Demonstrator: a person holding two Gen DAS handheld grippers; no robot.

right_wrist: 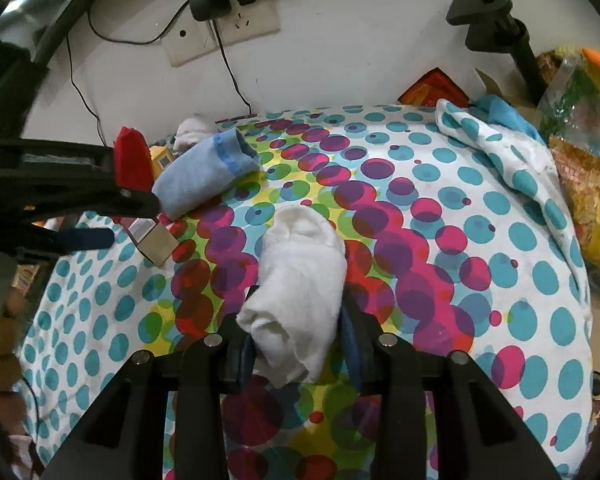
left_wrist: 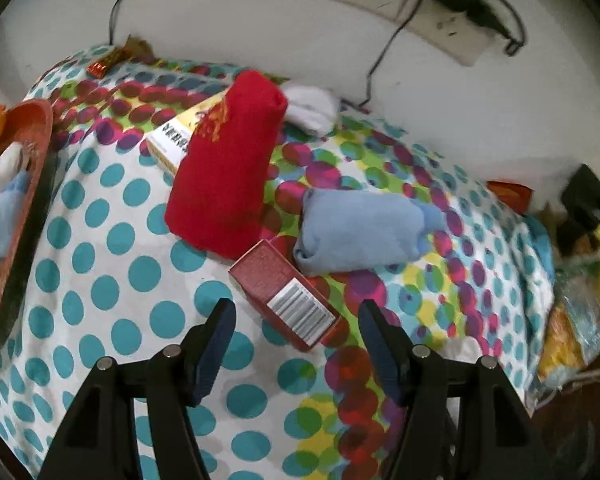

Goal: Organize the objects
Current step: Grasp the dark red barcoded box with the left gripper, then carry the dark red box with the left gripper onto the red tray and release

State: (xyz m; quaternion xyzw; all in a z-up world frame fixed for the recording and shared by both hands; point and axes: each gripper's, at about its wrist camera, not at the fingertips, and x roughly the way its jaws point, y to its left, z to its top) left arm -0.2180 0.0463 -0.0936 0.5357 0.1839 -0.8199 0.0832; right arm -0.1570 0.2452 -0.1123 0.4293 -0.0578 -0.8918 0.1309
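Right wrist view: the right tongs [right_wrist: 298,344] are clenched on a rolled white sock [right_wrist: 300,280], one pad on each flank of its near end; the far end of the roll reaches forward past the fingertips and rests on the spotted cloth [right_wrist: 460,280] covering the surface. Further off to the left lie a blue sock roll [right_wrist: 204,176] and a red box [right_wrist: 152,236], with the left tongs entering beside them from the frame's left edge. Behind, a red sock [right_wrist: 132,160] and a small white bundle [right_wrist: 192,130] sit near the wall.

Left wrist view: the left tongs [left_wrist: 296,344] are released, their fingers spread wide and touching nothing. The red box [left_wrist: 288,300] lies on the cloth just ahead of the fingertips, its barcoded end in line with the gap, slightly nearer the right finger. Beyond the box the red sock [left_wrist: 224,176] lies partly over a yellow-and-white box [left_wrist: 176,136], with the blue sock [left_wrist: 360,232] to its right. At the far left an orange tray [left_wrist: 32,136] already holds small things. A wall socket [left_wrist: 440,12] is behind.
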